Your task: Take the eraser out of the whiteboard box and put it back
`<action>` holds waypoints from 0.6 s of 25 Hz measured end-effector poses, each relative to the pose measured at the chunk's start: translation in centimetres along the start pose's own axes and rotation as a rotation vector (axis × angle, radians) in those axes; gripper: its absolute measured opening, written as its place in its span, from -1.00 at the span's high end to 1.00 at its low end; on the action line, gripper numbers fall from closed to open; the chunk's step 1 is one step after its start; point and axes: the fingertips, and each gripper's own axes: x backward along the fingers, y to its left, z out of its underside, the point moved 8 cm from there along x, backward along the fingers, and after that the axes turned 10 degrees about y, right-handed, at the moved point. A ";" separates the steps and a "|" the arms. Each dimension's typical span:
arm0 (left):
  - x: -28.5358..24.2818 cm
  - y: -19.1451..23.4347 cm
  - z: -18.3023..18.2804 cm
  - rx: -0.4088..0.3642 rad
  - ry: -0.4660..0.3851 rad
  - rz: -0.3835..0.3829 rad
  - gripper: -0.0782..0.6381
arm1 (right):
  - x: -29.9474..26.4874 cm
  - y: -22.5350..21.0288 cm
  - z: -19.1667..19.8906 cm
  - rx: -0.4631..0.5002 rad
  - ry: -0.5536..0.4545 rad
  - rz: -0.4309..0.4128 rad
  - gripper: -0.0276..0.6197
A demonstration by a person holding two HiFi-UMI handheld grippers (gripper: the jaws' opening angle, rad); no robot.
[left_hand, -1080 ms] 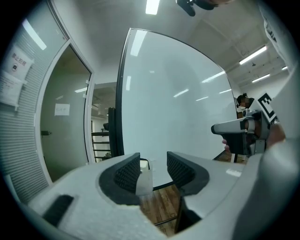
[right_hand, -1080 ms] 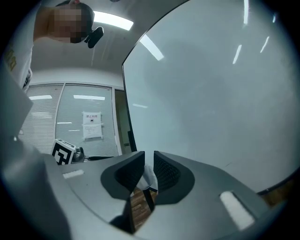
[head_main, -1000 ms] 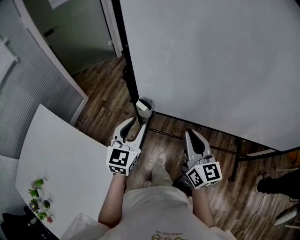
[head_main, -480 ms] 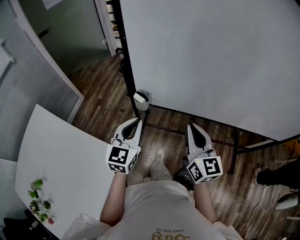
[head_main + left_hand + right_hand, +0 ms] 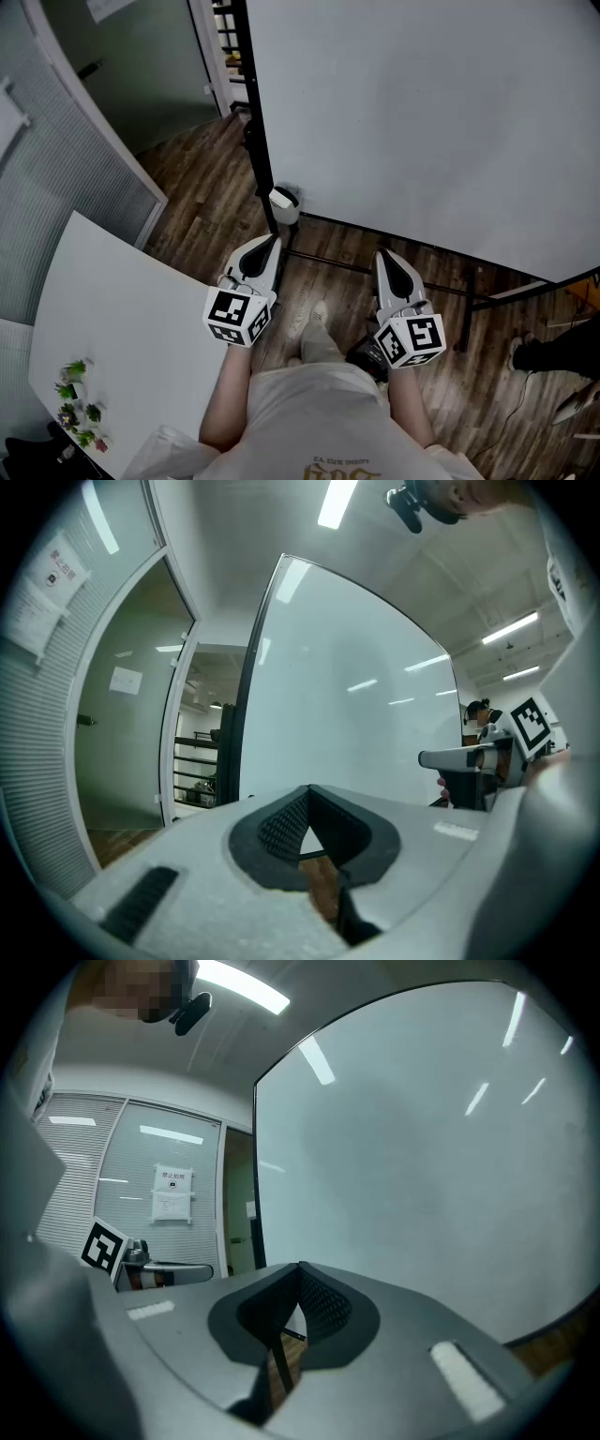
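I stand facing a large whiteboard (image 5: pixel 422 112) on a dark stand. A small white and dark box-like holder (image 5: pixel 284 202) hangs low on its left post; no eraser shows in any view. My left gripper (image 5: pixel 265 246) is held level in front of that post, shut with nothing between its jaws. The right gripper (image 5: pixel 386 258) is beside it, also shut and empty. The left gripper view shows the closed left gripper (image 5: pixel 309 789) toward the whiteboard (image 5: pixel 347 696). In the right gripper view the closed right gripper (image 5: pixel 300 1267) points at the whiteboard (image 5: pixel 422 1166).
A white table (image 5: pixel 112 319) with small potted plants (image 5: pixel 80 403) stands at my left. Behind it are a blinds-covered glass partition (image 5: pixel 56 187) and a doorway. The stand's floor bar (image 5: pixel 328 262) runs under the grippers. Another person's shoe (image 5: pixel 553 361) is at the right.
The left gripper's jaws, apart a second ago, have closed. The right jaws have also drawn together. Both hands have stayed almost where they were.
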 end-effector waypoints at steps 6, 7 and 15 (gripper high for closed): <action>0.4 0.4 0.1 -0.037 0.009 -0.031 0.77 | 0.0 0.5 0.0 -0.004 0.006 -0.001 0.88; 0.3 0.4 0.1 -0.048 0.012 -0.037 0.77 | 0.0 0.6 0.0 -0.005 0.006 -0.001 0.88; 0.2 0.6 0.0 -0.056 0.006 -0.012 0.77 | -0.1 0.7 -0.1 -0.009 0.006 0.007 0.88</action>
